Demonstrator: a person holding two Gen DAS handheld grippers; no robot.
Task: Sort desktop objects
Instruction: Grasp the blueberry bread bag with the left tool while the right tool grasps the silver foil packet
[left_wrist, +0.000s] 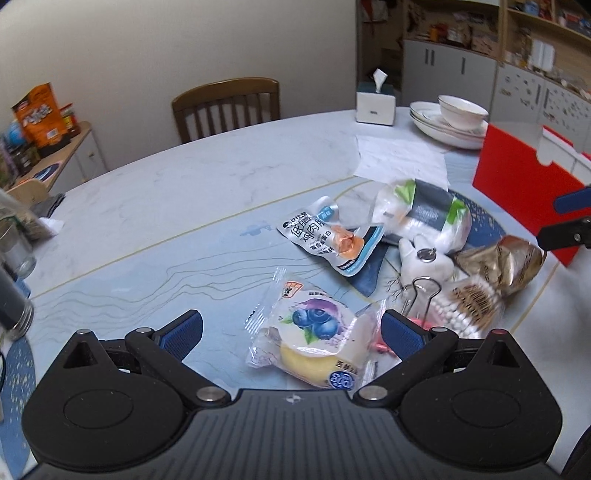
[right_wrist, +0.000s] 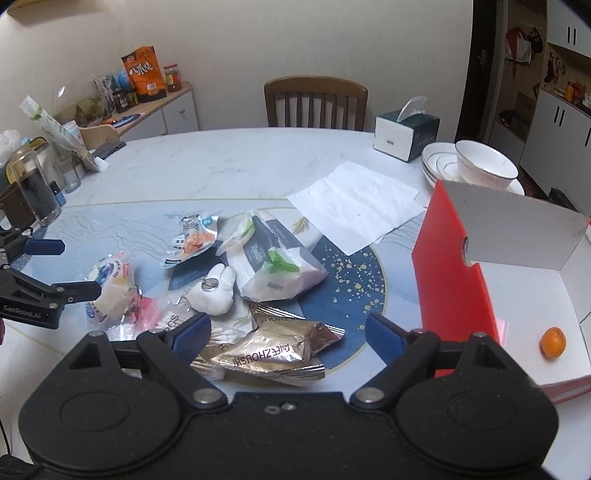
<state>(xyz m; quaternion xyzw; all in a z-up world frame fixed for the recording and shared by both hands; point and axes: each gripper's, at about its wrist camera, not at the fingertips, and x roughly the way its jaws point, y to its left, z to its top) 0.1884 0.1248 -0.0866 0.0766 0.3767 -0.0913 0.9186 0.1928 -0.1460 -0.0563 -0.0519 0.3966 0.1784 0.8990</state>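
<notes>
The left tool (left_wrist: 291, 330) stands wide, its blue pads on either side of the blueberry cake packet (left_wrist: 314, 343), which lies on the bench (left_wrist: 177, 192) directly between and just ahead of the fingers, not yet gripped. The right tool (right_wrist: 288, 332) is also wide, poised over the gold foil packet (right_wrist: 273, 354), which lies just ahead of its fingers and slightly toward its left pad. The red box (right_wrist: 454, 273) stands open to the right of the right tool, with a small orange fruit (right_wrist: 553, 342) inside.

The step in hand appears to be picking a snack out of the pile for sorting. For the left tool, a good grasp would take the packet across the firm cake body rather than the loose clear film at the ends, which would likely slip or crumple. Lowering until the pads straddle the yellow cake, then closing gently, should avoid crushing it. The binder clip (left_wrist: 424, 295) and the bag of cotton swabs (left_wrist: 461, 314) lie just beyond the left tool's right finger, so that finger should stay clear of them.

For the right tool, the foil is slick; closing on the bulging middle seems safer than on the crimped edge.
</notes>
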